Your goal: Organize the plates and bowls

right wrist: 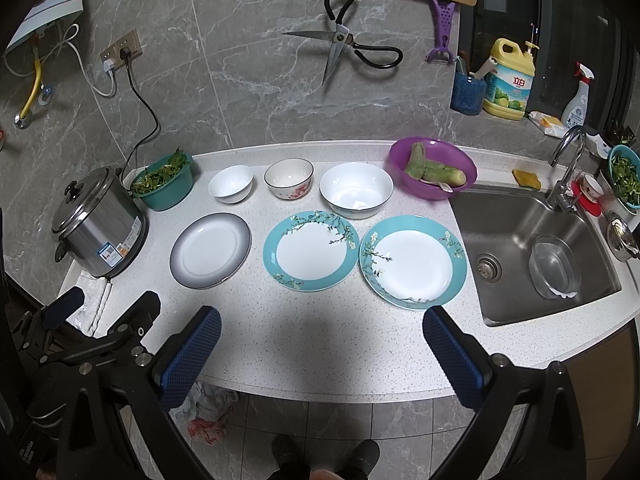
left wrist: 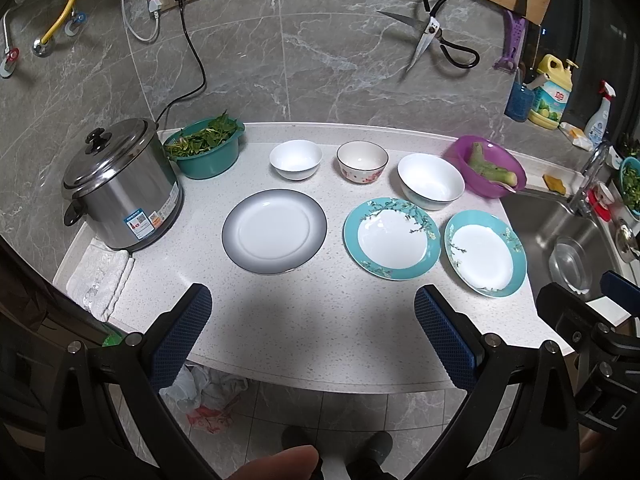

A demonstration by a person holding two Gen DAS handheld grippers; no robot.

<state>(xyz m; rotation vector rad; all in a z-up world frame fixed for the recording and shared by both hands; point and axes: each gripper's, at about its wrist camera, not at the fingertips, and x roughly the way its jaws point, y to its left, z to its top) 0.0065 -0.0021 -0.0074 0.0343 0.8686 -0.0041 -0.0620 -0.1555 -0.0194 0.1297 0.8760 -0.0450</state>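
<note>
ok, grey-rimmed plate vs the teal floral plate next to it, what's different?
Rim: the round grey-rimmed white plate fades plain grey to a dark edge; the middle teal floral-rimmed plate has a teal band with blossom branches. Position: the grey one lies nearest the steel rice cooker; the teal one lies between it and a second teal floral plate. Shared: both are round with white centres, empty, flat on the speckled white counter, touching nothing.
</note>
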